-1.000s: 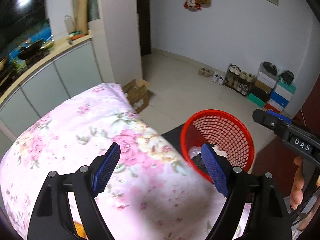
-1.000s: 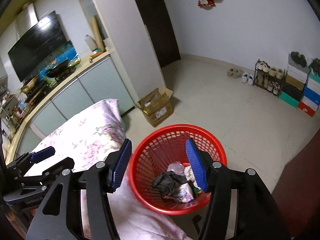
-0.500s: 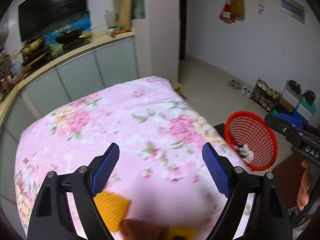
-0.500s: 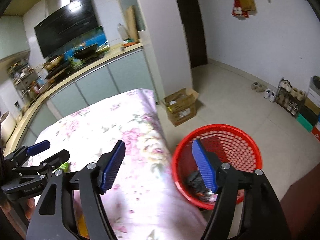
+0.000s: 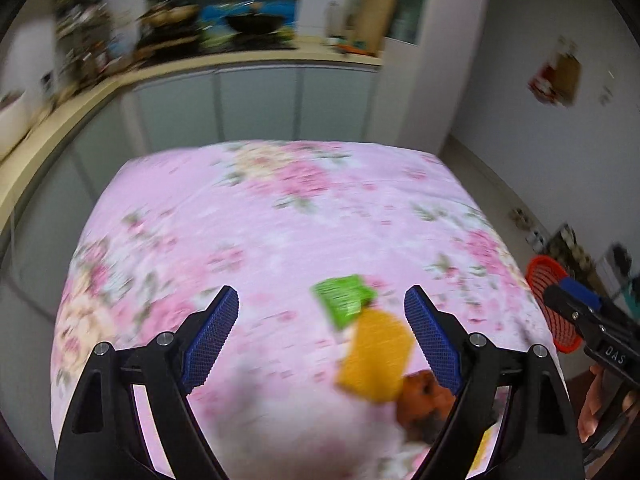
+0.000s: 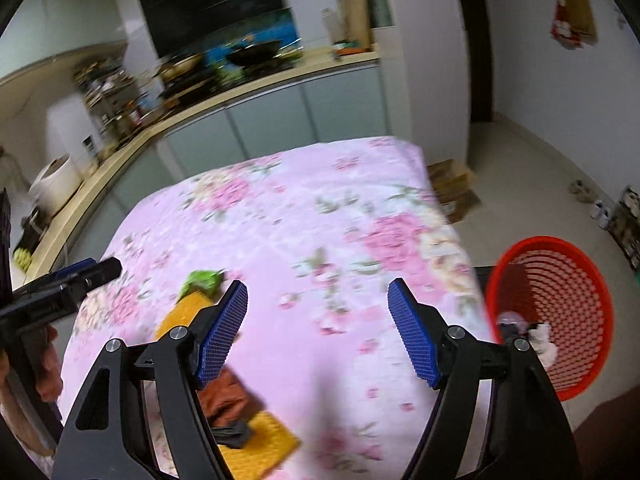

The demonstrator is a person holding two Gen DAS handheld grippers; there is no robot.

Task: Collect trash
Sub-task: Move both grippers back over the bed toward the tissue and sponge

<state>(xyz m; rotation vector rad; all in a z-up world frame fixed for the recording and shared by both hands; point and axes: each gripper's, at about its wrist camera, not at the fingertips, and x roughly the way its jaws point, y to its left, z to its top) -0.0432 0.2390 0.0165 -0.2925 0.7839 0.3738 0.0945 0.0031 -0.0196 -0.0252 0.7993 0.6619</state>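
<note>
Hovering over the flowered bed (image 5: 280,216), the left tongs (image 5: 322,312) gape wide, nothing between the pads. The right tongs (image 6: 318,312) are spread too, empty. The trash sits bunched near the bed's front edge: a green wrapper (image 5: 344,298) touching an orange packet (image 5: 376,356), a brown scrap (image 5: 424,396) beside them. The red basket (image 6: 560,280) stands on the floor off the bed's right side.

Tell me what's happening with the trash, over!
Left gripper open, empty. Right gripper open, empty. Green wrapper, orange packets lie on flowered cloth. Red basket beside table; path clear.
</note>
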